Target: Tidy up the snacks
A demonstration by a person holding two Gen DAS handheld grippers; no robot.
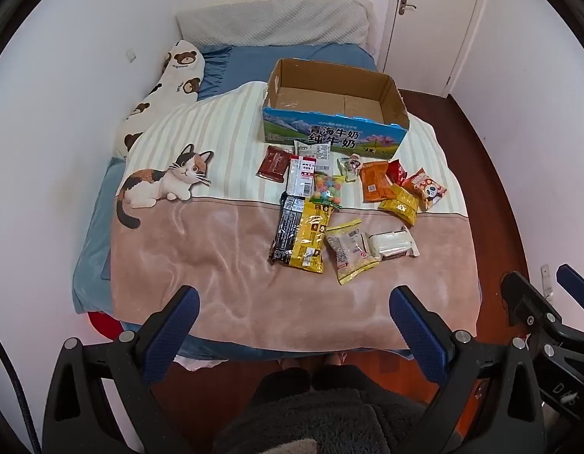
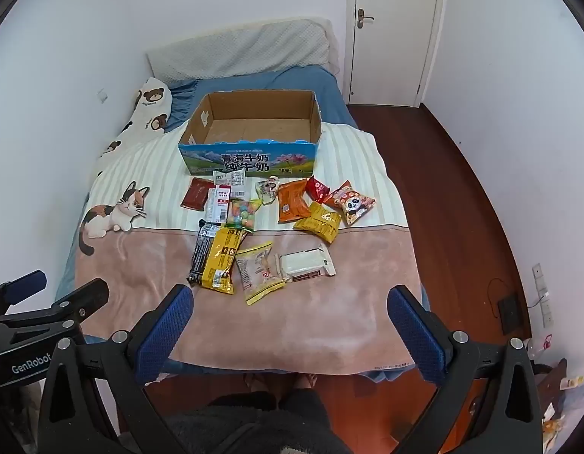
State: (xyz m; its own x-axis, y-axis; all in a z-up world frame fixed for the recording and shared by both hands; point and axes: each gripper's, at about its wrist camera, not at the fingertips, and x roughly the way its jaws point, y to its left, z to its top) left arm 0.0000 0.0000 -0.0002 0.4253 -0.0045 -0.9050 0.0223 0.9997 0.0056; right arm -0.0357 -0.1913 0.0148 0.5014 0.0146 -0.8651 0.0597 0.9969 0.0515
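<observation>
Your left gripper [image 1: 293,325] and right gripper [image 2: 290,325] both hover at the foot of the bed [image 1: 216,265], fingers spread wide and holding nothing. The snacks [image 1: 341,204] lie scattered on the blanket [image 2: 310,310], just in front of the cardboard box [image 2: 250,132].

Box [image 1: 335,134] front wall hides the nearest strip of its floor in both views. Small print on the packets is too small to read, e.g. white label packet [image 1: 301,176]. Black bar [image 1: 286,229] partly covered by the yellow packet [image 1: 310,238]; white packet [image 1: 392,242] partly under the clear bun packet [image 1: 348,251]. Candy bag [image 2: 242,213] overlaps the packets beside it. Left gripper [image 1: 293,331] body is cut off at the lower frame edge; right gripper [image 2: 290,331] likewise. Bed's [image 1: 231,299] near edge hides the person's feet almost fully. Items at lower right of the right view [image 2: 560,397] blurred, unidentifiable.
</observation>
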